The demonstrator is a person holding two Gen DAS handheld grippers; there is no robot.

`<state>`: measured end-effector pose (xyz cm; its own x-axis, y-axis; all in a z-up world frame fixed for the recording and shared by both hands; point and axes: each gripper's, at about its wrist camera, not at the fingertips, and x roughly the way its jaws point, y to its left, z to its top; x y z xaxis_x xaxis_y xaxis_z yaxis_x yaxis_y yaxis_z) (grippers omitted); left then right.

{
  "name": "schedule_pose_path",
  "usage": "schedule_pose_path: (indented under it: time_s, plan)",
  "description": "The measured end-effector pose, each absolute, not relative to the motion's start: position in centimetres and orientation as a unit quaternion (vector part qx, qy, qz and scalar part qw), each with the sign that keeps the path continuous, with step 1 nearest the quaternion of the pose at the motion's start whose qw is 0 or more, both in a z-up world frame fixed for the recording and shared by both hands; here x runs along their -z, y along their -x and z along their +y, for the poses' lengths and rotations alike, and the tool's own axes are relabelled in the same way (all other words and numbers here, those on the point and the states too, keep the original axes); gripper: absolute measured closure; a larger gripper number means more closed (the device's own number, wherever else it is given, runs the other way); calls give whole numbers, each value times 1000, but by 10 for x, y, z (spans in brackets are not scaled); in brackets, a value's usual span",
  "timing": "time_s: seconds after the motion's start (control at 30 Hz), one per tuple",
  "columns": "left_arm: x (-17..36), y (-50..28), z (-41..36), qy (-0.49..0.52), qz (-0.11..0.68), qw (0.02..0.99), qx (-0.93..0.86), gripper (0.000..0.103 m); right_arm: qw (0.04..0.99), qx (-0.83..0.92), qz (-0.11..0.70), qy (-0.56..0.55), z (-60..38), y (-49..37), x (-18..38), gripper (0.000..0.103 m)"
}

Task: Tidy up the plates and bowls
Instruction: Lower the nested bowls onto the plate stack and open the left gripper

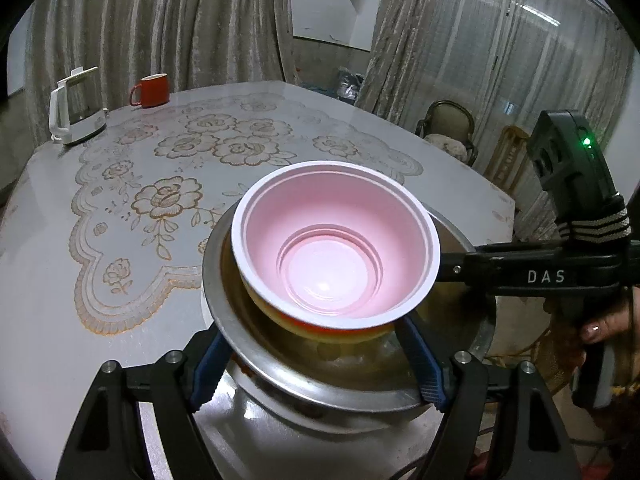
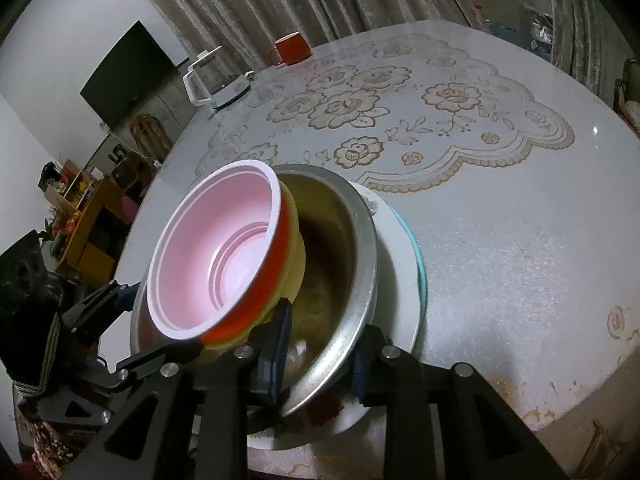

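A bowl with a pink inside and red outside (image 1: 332, 240) (image 2: 216, 256) is nested in a yellow bowl (image 2: 294, 256). Both lean inside a steel bowl (image 1: 280, 364) (image 2: 360, 264). The steel bowl rests on a white plate (image 2: 396, 264) with a teal plate's edge (image 2: 418, 256) under it. My left gripper (image 1: 312, 328) (image 2: 164, 318) stands wide on either side of the nested bowls, its tips hidden below the pink rim. My right gripper (image 2: 324, 320) straddles the steel bowl's rim, one finger inside and one outside, slightly apart from it. The right gripper's side (image 1: 444, 268) shows in the left wrist view.
The stack sits near the front edge of a table with a lace-patterned cloth (image 1: 120, 360). A white kettle (image 1: 76, 112) and a red mug (image 1: 150, 90) stand at the far left. A chair (image 1: 448, 132) is beyond the table on the right. A hand (image 1: 604, 324) holds the right gripper.
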<state>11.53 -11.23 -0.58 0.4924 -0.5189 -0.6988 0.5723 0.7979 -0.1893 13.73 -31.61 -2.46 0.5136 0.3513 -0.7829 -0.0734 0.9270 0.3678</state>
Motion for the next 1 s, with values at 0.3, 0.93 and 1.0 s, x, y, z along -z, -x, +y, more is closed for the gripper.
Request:
schedule_pose_path:
  time_s: [0.3,0.93,1.0]
  plan:
    - [5,-100,-106,-52,386,870,302,27,864,-125,466,-147,-320,-125,23,80]
    - [-2,-85,-102,-44,377,880,284,30,867,-140,445,-174,-324,-98,20,78]
    - [-3,-83,-102,-46,374,881,285,30,864,-148,445,-186,-323,-95,21,78]
